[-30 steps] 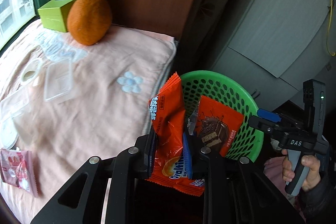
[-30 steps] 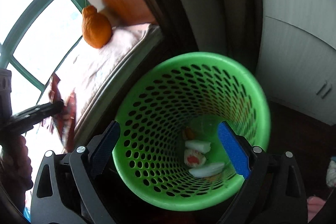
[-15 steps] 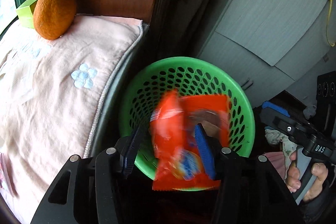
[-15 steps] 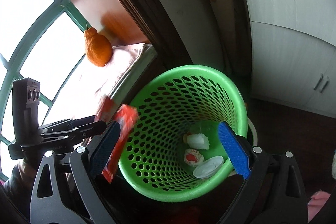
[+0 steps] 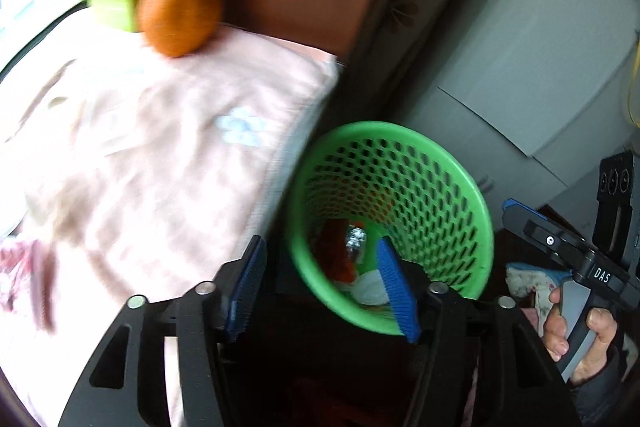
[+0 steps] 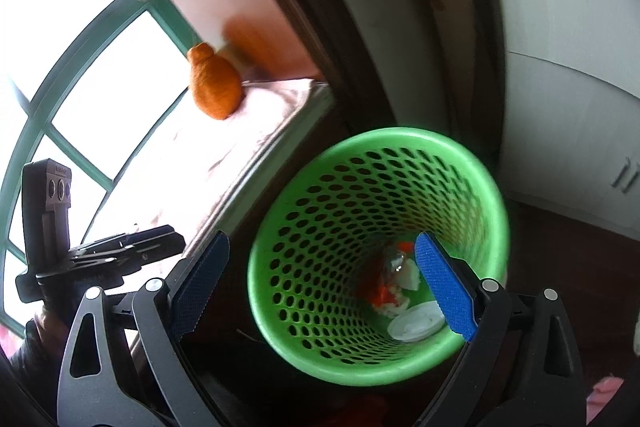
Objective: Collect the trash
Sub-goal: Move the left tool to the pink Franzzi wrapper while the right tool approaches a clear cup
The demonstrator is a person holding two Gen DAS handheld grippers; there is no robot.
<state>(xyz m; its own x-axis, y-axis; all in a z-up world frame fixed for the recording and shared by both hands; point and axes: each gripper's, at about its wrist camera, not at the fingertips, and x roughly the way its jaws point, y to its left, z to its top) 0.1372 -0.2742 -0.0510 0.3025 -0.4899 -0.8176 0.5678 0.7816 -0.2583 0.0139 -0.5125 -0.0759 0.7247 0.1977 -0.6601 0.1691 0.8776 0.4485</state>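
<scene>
My left gripper (image 5: 322, 283): jaws spread wide, nothing between them, poised at the bin's near rim.
My right gripper (image 6: 320, 287): jaws equally wide, empty, looking straight down into the bin.
Green bin (image 5: 472, 203): perforated plastic, on the floor against the bed edge, at 1 o'clock from my left jaws.
Trash in bin: orange wrappers (image 6: 380, 287), a foil scrap (image 5: 355, 241), a white lid (image 6: 416, 321), all at the bottom.
Trash outstanding: a pink packet (image 5: 24, 267) at 9 o'clock on the blanket (image 5: 160, 155), blurred. Likely light, thin, crinkly and slippery; I would pinch an edge firmly.
</scene>
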